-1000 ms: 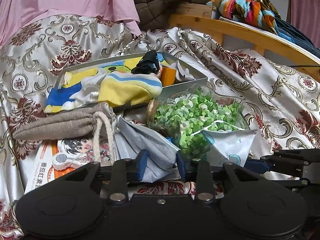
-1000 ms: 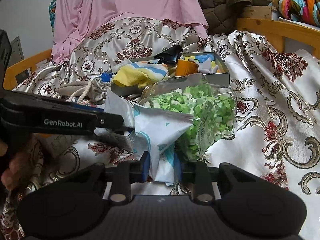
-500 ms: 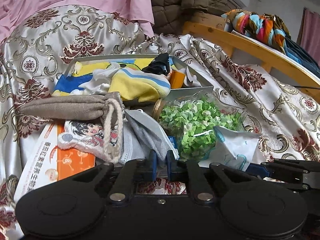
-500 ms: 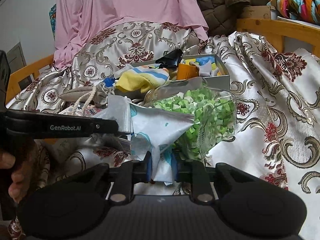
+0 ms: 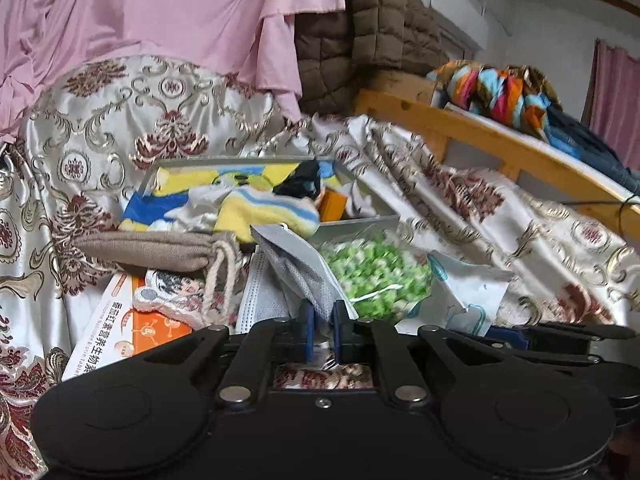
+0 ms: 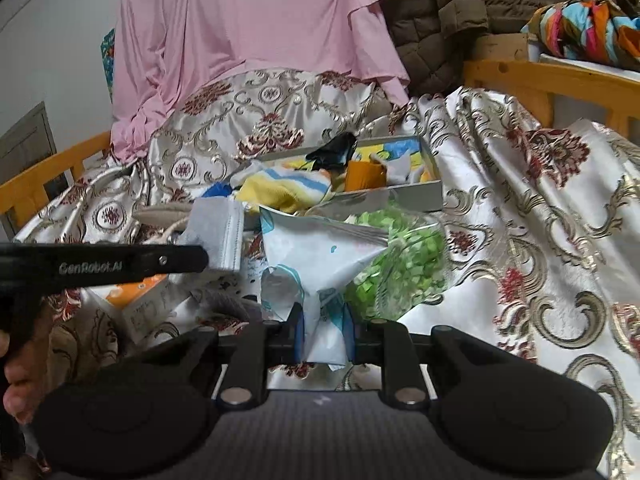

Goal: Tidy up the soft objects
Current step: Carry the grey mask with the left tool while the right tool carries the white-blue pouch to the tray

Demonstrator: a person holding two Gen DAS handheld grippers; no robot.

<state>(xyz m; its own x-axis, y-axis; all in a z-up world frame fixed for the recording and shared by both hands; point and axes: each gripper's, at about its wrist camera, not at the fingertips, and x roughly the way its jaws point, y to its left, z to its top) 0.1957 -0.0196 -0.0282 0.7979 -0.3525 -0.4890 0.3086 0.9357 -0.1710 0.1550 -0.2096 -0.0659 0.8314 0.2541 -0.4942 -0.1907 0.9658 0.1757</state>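
Task partly done. The grey box, at the middle of the bed toward its head, already holds soft items: a yellow striped cloth spilling over its near wall, a black item and an orange cup.

Left gripper: jaws have just been closing and now pinch a grey face mask, raised clear of the pile. Right gripper: jaws closed on the lower end of a white printed pouch, which stands up between them. Neither item has reached the box.

Still loose on the bed in front of the box: a tan drawstring bag, a cartoon patch, a white mask and an orange-and-white carton. I judge these remain to be sorted, the carton being no soft item.

Obstructions: a clear bag of green pieces lies directly between the right gripper and the box, touching the pouch. The striped cloth overhangs the box's near wall, leaving little open room on that side. The two grippers work close together, the left one's arm crossing the right camera's view; the held items could snag.

Surroundings: patterned bedspread, pink sheet, brown jacket, wooden rail.
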